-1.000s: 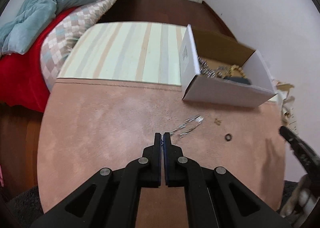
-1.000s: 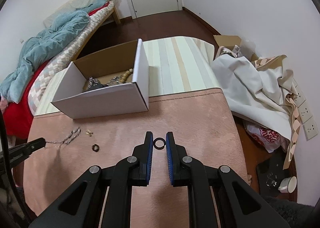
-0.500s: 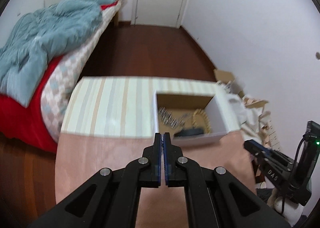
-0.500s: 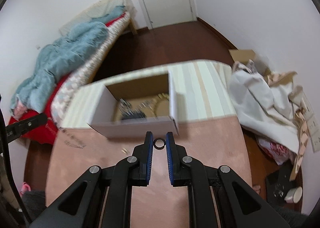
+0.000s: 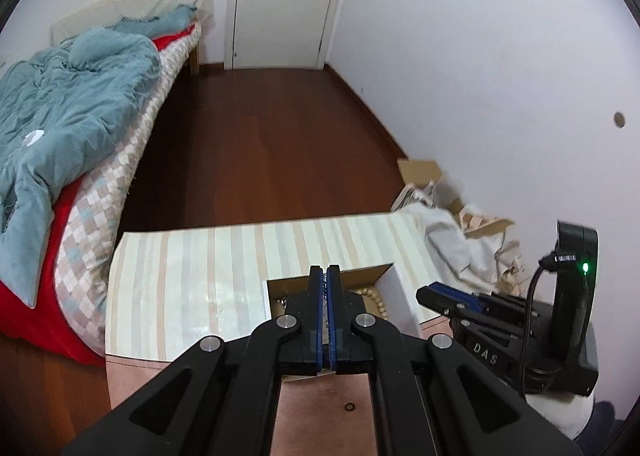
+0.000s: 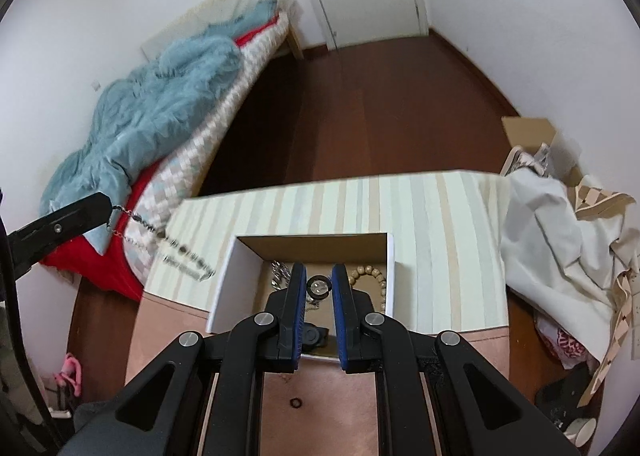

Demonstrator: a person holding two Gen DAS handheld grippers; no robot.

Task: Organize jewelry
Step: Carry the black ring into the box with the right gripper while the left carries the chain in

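My right gripper (image 6: 319, 288) is shut on a dark ring (image 6: 319, 287) and holds it above the open white cardboard box (image 6: 224, 284). The box holds a beaded bracelet (image 6: 370, 276) and silver chains (image 6: 280, 274). My left gripper (image 5: 325, 288) is shut on a silver chain necklace (image 6: 172, 246), which dangles left of the box in the right wrist view; the left wrist view does not show the chain. The box (image 5: 396, 288) lies under the left gripper's tips. A small black ring (image 6: 295, 402) lies on the pink table (image 6: 168, 336).
A striped mat (image 6: 420, 208) lies under the box beyond the table. A bed with a teal duvet (image 6: 160, 104) stands on the left. White cloth and cardboard (image 6: 560, 224) are piled on the right. The small ring also shows in the left wrist view (image 5: 350, 407).
Both grippers rose from the table and moved over the box. The left one lifted the silver chain off the table. The right one still holds the ring.
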